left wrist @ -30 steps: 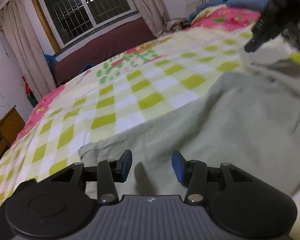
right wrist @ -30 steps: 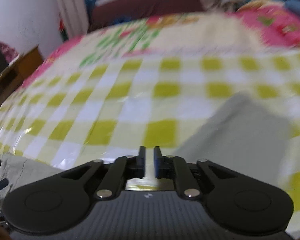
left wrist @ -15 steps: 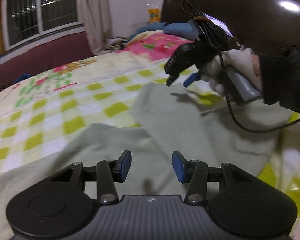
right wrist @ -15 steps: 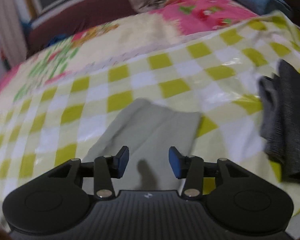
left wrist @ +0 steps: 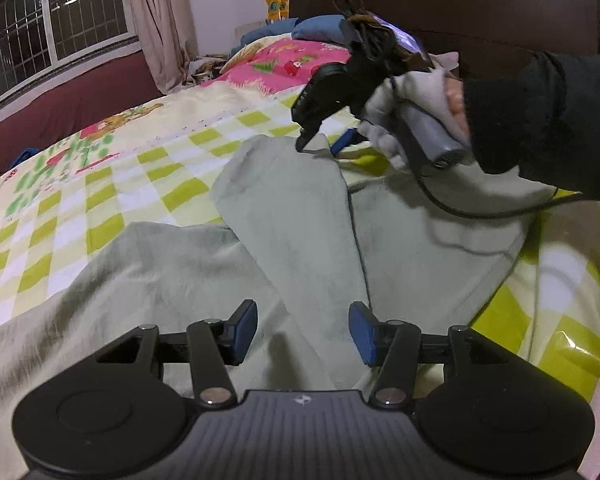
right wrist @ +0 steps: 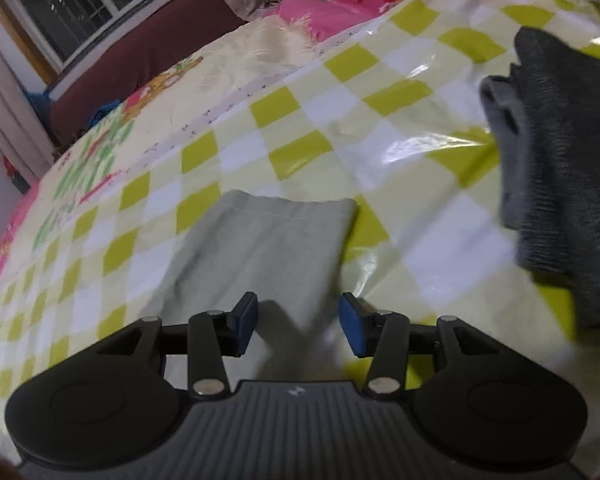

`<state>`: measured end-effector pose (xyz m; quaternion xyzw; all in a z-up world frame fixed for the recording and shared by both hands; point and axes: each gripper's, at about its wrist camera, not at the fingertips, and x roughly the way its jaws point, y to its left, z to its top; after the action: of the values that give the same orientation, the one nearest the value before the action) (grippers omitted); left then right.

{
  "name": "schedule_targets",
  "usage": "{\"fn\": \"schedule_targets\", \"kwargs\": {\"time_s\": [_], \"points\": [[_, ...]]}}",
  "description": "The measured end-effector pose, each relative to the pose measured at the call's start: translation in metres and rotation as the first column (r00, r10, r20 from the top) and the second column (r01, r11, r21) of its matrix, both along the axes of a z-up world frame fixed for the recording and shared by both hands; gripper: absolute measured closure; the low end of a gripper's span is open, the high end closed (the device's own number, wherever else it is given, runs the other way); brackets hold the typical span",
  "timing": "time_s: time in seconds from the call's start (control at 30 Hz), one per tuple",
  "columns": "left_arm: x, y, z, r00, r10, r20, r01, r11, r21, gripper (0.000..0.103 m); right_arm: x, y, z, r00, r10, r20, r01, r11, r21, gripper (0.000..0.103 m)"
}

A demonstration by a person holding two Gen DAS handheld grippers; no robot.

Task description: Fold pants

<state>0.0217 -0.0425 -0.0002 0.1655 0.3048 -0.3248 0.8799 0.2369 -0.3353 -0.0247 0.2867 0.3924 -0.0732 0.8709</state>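
From the left gripper's (left wrist: pixel 303 332) own view the pale green pants (left wrist: pixel 204 276) are spread flat on the checked bedspread (left wrist: pixel 100 208), one leg (left wrist: pixel 288 216) lying on top and running away toward the headboard (left wrist: pixel 460 8), I guess so the legs end up stacked before the fold. Its jaws are opening with nothing pinched between them, just cloth lying underneath, so it looks like it's hovering near the seat end waiting for its turn. Further up you can see the right gripper (left wrist: pixel 324 142) in a gloved hand (left wrist: pixel 412 108), dark sleeve (left wrist: pixel 548 120) and a cable (left wrist: pixel 460 208) trailing off it, tip pointed down right at the leg's cuff, probably because that's the end that gets carried back over. Switching to the right gripper's (right wrist: pixel 298 326) view, a bit blurry: the cuff (right wrist: pixel 284 204) sits just ahead of the blue pads (right wrist: pixel 247 322), which are easing closed but still apart and not on anything, the cloth below them rather than between. Off to its right there's a dark grey garment (right wrist: pixel 564 184) in a heap, well clear of the pants, maybe one already done or next in line, can't tell which
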Motion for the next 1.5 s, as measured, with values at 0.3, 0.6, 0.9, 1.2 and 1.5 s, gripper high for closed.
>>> {"fn": "schedule_targets", "kwargs": {"time_s": [0.3, 0.6, 0.9, 1.2, 1.5], "points": [[-0.006, -0.019, 0.011, 0.998, -0.002, 0.057, 0.000, 0.999, 0.037, 0.040, -0.028, -0.035, 0.050, 0.979, -0.031, 0.200, -0.005, 0.984, 0.180, 0.100], [-0.031, -0.053, 0.018, 0.988, -0.104, 0.114, 0.096, 0.992, 0.079, 0.040, -0.188, -0.119, 0.099, 0.908, -0.248, 0.337, 0.177, 0.958, 0.226, 0.100], [-0.051, -0.087, -0.005, 0.972, -0.207, 0.108, 0.183, 0.963, 0.198, 0.040, -0.288, -0.132, 0.028, 0.925, -0.351, 0.145, 0.315, 0.922, 0.223, 0.100], [-0.051, -0.091, -0.007, 0.974, -0.208, 0.094, 0.184, 0.959, 0.214, 0.040, -0.295, -0.136, 0.024, 0.909, -0.380, 0.171, 0.333, 0.909, 0.248, 0.095], [-0.051, -0.095, -0.005, 0.972, -0.214, 0.099, 0.188, 0.957, 0.220, 0.040, -0.288, -0.163, -0.001, 0.859, -0.487, 0.156, 0.374, 0.808, 0.456, 0.095]]}}
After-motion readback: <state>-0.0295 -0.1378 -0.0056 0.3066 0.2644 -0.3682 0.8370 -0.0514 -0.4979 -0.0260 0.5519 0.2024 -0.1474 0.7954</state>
